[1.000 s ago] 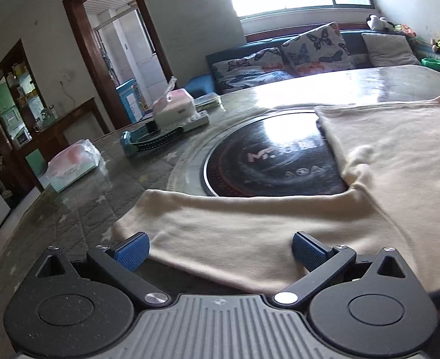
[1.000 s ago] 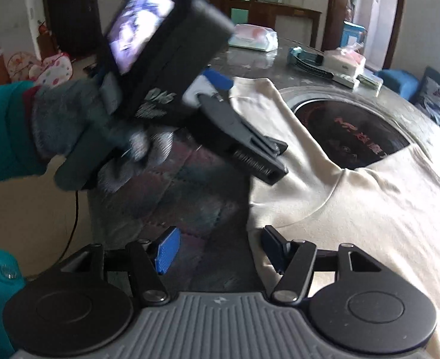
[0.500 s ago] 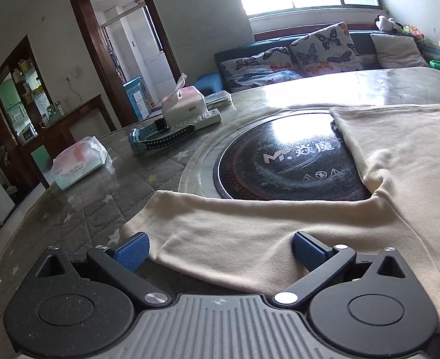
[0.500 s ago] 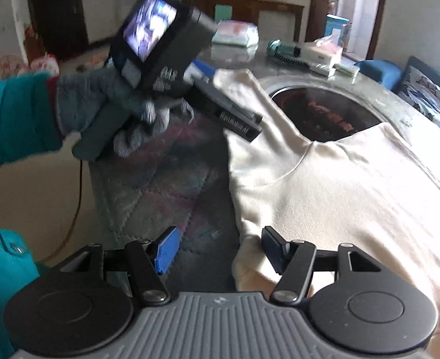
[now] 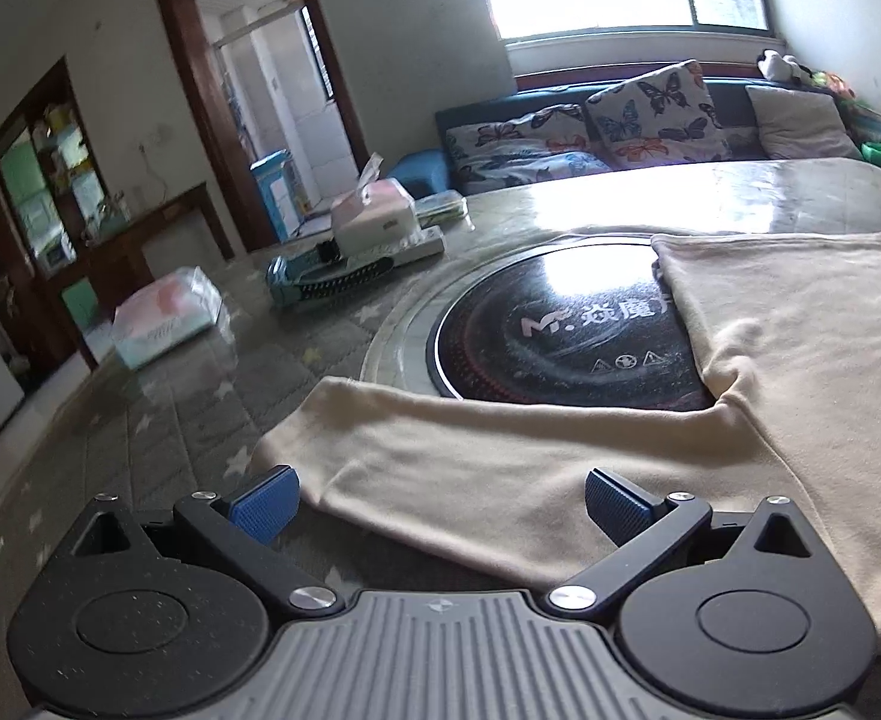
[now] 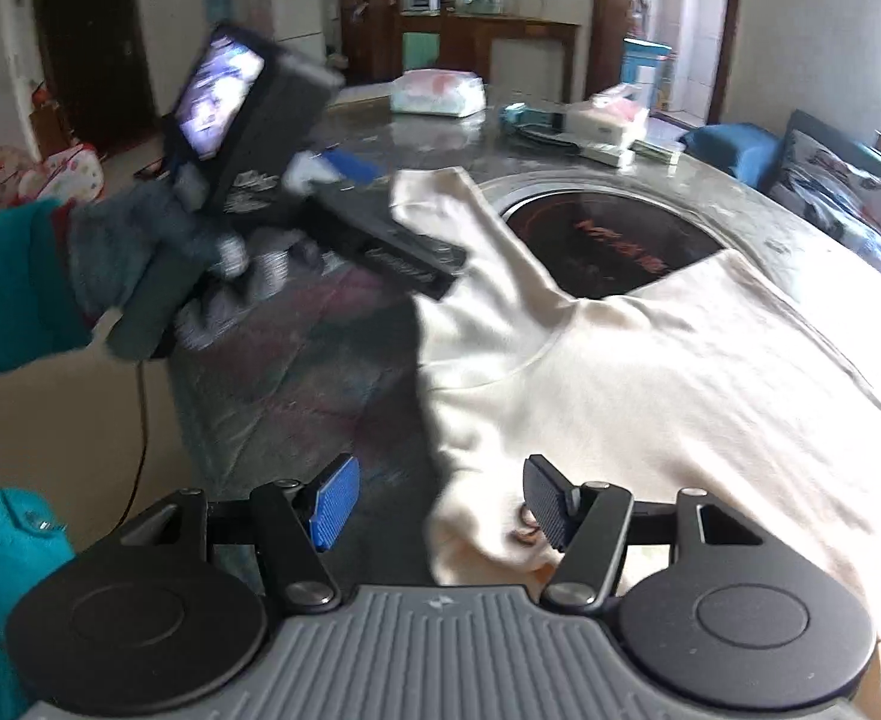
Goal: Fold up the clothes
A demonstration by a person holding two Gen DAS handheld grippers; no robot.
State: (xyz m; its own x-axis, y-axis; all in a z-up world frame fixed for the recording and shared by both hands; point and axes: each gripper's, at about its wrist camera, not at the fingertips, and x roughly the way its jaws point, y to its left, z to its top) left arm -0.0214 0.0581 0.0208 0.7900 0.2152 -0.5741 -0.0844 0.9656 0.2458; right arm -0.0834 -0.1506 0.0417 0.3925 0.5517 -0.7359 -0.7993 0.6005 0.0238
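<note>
A cream long-sleeved top (image 5: 770, 360) lies spread flat on the table; it also shows in the right wrist view (image 6: 650, 396). One sleeve (image 5: 452, 456) stretches left in front of my left gripper (image 5: 437, 507), which is open and empty, its jaws wide just above the sleeve's near edge. My right gripper (image 6: 437, 501) is open and empty, hovering over the shoulder area by the near edge of the top. In the right wrist view the left gripper (image 6: 344, 180) is held by a gloved hand near the sleeve cuff (image 6: 434, 192).
A round black induction plate (image 5: 566, 336) is set into the table (image 5: 200, 408), partly under the top. Tissue packs (image 5: 167, 315), a tissue box (image 5: 374, 219) and a teal brush (image 5: 326, 282) sit at the table's far left. A sofa with cushions (image 5: 620, 114) stands behind.
The left gripper has drawn back and up toward the sleeve cuff end. The right gripper has pulled back along the table edge, so more of the top shows. Both stayed open.
</note>
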